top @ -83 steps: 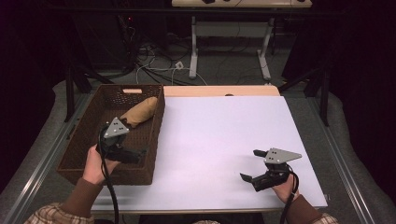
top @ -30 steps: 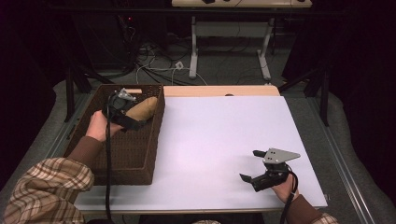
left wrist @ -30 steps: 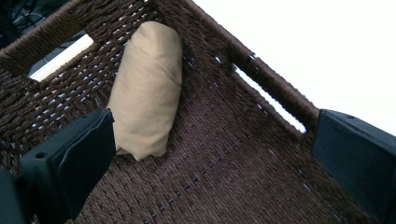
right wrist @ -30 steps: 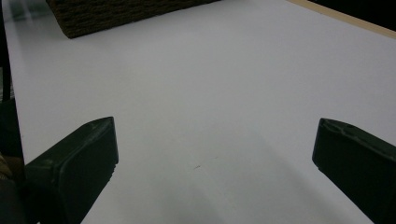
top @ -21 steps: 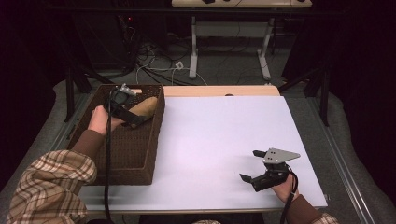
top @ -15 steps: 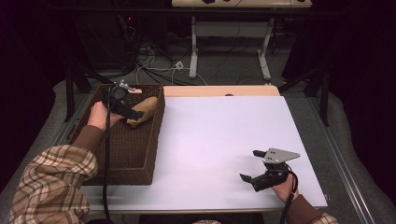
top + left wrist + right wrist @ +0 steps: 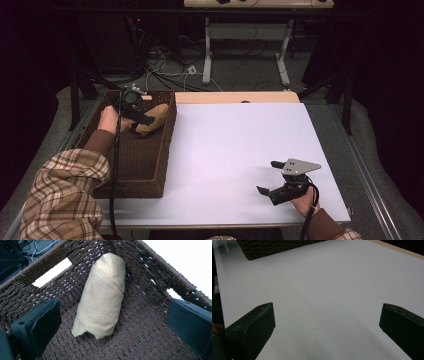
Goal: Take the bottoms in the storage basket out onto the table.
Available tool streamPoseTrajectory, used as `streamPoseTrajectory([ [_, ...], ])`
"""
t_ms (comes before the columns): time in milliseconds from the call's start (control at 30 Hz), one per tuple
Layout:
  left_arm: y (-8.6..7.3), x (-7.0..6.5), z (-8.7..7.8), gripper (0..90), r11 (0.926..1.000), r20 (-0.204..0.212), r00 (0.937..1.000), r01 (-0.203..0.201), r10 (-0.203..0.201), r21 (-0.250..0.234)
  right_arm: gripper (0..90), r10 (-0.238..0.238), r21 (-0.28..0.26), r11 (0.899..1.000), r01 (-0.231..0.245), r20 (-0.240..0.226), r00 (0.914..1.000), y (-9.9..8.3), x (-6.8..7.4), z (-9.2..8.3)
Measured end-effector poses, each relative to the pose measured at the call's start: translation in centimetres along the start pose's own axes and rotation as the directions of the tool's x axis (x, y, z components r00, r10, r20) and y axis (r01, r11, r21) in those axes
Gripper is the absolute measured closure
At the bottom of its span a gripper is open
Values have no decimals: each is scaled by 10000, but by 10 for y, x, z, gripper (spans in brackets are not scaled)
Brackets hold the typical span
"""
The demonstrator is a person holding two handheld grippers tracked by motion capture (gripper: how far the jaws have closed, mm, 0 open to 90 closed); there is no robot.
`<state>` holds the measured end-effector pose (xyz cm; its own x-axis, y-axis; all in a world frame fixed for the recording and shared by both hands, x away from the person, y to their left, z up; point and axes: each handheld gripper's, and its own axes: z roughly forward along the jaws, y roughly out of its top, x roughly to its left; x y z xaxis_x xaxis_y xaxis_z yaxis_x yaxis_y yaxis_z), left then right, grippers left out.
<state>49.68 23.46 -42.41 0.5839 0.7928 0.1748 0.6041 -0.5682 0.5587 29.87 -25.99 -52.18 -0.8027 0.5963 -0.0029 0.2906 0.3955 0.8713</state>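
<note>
— So, which step is it now?
— Reach: the left gripper (image 7: 110, 322), jaws wide apart, frames the rolled beige cloth bundle (image 7: 103, 296) in the dark brown woven basket (image 7: 150, 160), at 10 o'clock on the white table (image 7: 235, 150).
— And next?
— I think lower, then close. Basket walls crowd it. The right gripper (image 7: 272, 192) waits unclenched, empty, at 5 o'clock.

One dark brown woven wicker basket (image 7: 145, 165), one rolled tan cloth bundle (image 7: 102, 295) inside it, apparently just one, and two black two-jaw grippers.
</note>
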Motion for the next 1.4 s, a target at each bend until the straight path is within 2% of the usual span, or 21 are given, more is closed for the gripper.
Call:
streamPoseTrajectory([
  [233, 5, 9, 2, 0, 9997, -149, 9997, 180, -182, -150, 0, 11, 2, 10000, -11, -4, 10000, 0, 0, 0],
  [433, 6, 13, 12, 0, 9999, -268, 9995, 168, -168, 16, 0, -10, 4, 10000, 10, -1, 10000, 0, 0, 0],
  [867, 6, 16, 34, 0, 9988, -391, 9980, -499, 498, 3, 0, 9, -3, 10000, -9, -25, 10000, 0, -1, 1],
  [933, 6, 16, 37, 0, 9981, -311, 9976, -621, 621, 24, 0, 4, -1, 10000, -4, -33, 10000, 0, -1, 1],
  [1200, 4, 16, 52, 0, 9923, -310, 9922, -1198, 1207, 304, 0, 33, -3, 10000, -33, -22, 10000, -1, -1, 1],
  [1400, 5, 17, 58, 0, 9892, -251, 9893, -1431, 1439, 320, 0, 24, 0, 10000, -24, -36, 10000, -1, -1, 0],
])
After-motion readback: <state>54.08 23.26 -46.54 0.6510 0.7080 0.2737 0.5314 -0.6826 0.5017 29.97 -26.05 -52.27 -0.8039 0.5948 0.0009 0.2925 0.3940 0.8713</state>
